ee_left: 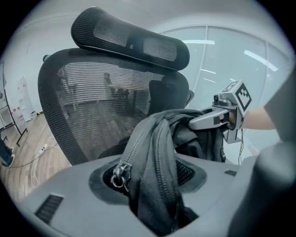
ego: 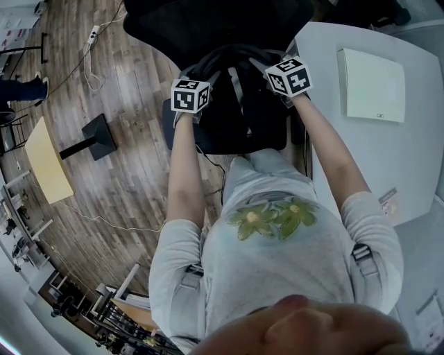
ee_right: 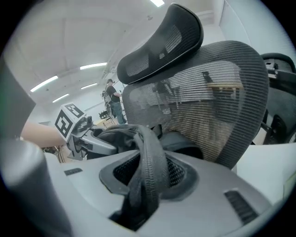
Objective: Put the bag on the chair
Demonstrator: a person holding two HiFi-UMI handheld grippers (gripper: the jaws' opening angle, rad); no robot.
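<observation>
A black zippered bag lies bunched over the seat of a black mesh office chair, held up at its top by both grippers. My left gripper grips the bag's left side; in the left gripper view a thick fold of fabric with a zip pull fills its jaws. My right gripper holds the right side, with a zippered strip running into its jaws. Each gripper shows in the other's view, the right one and the left one. The mesh backrest stands close behind.
A white desk with a flat white box borders the chair on the right. On the wood floor to the left are a black stand base, a yellow table and cables. A person stands far off.
</observation>
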